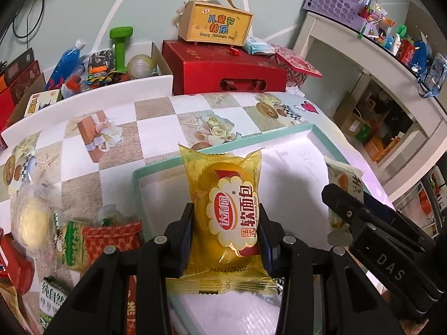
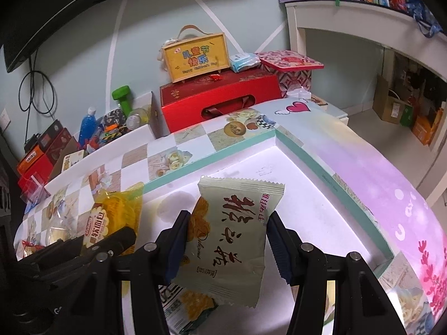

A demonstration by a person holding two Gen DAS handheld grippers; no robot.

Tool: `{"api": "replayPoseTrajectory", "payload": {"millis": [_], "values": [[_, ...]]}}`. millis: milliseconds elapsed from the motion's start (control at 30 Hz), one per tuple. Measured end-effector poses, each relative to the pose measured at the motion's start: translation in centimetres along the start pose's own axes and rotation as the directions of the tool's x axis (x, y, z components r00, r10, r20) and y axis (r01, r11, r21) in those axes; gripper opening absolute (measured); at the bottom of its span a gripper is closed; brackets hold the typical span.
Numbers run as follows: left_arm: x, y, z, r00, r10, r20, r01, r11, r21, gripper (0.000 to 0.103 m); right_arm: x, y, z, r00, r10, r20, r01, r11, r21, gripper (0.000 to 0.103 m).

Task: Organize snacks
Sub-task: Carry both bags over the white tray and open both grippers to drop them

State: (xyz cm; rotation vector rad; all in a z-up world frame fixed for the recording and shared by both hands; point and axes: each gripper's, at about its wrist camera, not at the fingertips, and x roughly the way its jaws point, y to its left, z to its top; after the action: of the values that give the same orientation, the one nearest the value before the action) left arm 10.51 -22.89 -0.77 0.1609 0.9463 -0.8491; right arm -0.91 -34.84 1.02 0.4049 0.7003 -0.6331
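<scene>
The left gripper (image 1: 226, 240) is clamped on a yellow bread packet (image 1: 223, 217) (long axis pointing away, over the teal-rimmed box (image 1: 156, 167)). Both grippers tilt downward. Beside it, the right gripper (image 2: 227, 245) pinches a pale green snack packet (image 2: 232, 237), lengthwise too, above the same box.
</scene>
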Motion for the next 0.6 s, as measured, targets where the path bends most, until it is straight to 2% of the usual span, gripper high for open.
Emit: {"api": "replayPoseTrajectory", "payload": {"millis": [267,333,367,600], "values": [[0.9,-0.5,0.8,1.000,0.010,0.000,-0.010,1.000,-0.003,0.044,0.8,-0.8,0.1,1.000,-0.008,-0.011,0.009,1.000,0.030,0.059],[0.8,-0.4,0.7,1.000,0.002,0.000,-0.002,1.000,-0.017,0.060,0.8,-0.8,0.1,1.000,-0.013,-0.012,0.013,1.000,0.026,0.060],[0.7,-0.4,0.7,1.000,-0.001,0.003,0.001,1.000,-0.022,0.061,0.9,-0.8,0.0,1.000,-0.015,-0.018,0.016,1.000,0.025,0.060],[0.1,-0.7,0.8,1.000,0.001,0.009,0.000,1.000,-0.015,0.061,0.9,-0.9,-0.1,0.999,-0.017,-0.027,0.018,0.999,0.028,0.060]]}}
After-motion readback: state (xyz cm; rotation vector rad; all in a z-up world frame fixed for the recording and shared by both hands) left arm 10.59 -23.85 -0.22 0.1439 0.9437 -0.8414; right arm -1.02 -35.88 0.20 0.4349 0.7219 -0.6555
